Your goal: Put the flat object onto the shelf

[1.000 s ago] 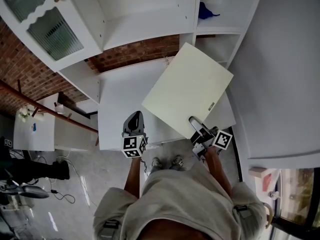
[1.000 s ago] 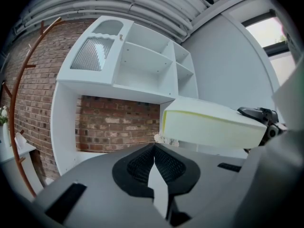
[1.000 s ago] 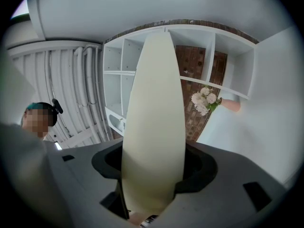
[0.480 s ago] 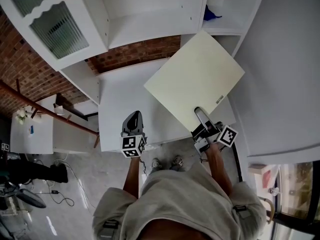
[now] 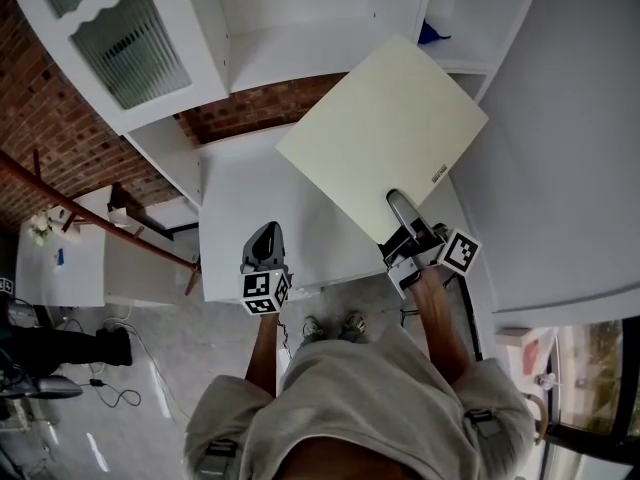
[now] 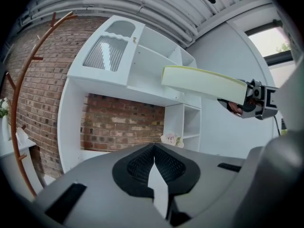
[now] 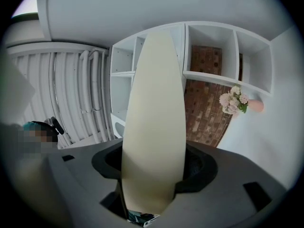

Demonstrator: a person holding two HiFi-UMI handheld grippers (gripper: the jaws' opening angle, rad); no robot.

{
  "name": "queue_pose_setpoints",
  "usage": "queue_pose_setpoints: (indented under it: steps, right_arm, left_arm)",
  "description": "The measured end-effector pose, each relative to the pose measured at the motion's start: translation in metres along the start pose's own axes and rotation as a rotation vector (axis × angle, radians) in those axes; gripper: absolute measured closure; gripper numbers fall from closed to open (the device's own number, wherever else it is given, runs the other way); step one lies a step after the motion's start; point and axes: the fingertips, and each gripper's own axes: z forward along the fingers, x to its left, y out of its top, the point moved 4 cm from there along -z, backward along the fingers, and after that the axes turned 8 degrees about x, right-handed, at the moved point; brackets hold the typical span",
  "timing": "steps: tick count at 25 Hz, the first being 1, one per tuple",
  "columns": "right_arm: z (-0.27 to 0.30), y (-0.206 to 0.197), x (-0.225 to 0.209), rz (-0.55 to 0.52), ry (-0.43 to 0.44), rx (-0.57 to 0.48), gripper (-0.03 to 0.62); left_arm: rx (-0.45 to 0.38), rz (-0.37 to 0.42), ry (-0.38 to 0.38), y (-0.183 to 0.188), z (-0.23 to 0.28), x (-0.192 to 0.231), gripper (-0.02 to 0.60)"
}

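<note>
Head view: flat object (image 5: 385, 128) is a pale cream rect. board w/ a plain face and a small dark label nr one edge. Right tongs (image 5: 398, 204) clamp that edge beside the label. Board is up in the air, tilted, over the white surface (image 5: 250, 198), its far corner in front of the shelf unit (image 5: 300, 28). Left tongs (image 5: 266, 236) hover over the surface's near edge, well apart from the board.

Left gripper view: jaws fully together, nothing btwn them. Board shows edge-on at upper right as a cream slab, right tongs on its end. Flowers (image 6: 171, 139) sit low by the cubbies.

Right gripper view: board's smooth cream edge fills the gap; jaws stand wide, pressing on both faces. It points up toward the open cubbies.
</note>
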Motion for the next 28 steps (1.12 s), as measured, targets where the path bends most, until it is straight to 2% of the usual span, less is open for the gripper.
queue_pose_setpoints:
  steps: [12,19,28]
  right_arm:
    - [0.051,0.019,0.007,0.021,-0.047,-0.006,0.312]
    - [0.077,0.025,0.016,0.077,-0.066,0.005,0.312]
    - [0.113,0.046,0.021,0.067,-0.127,0.015,0.312]
  left_arm:
    - [-0.007,-0.002,0.016,-0.002,-0.012,0.015,0.566]
    - [0.001,0.020,0.021,-0.001,-0.013,0.017,0.566]
    - [-0.007,0.032,0.011,0.005,-0.012,0.014,0.566]
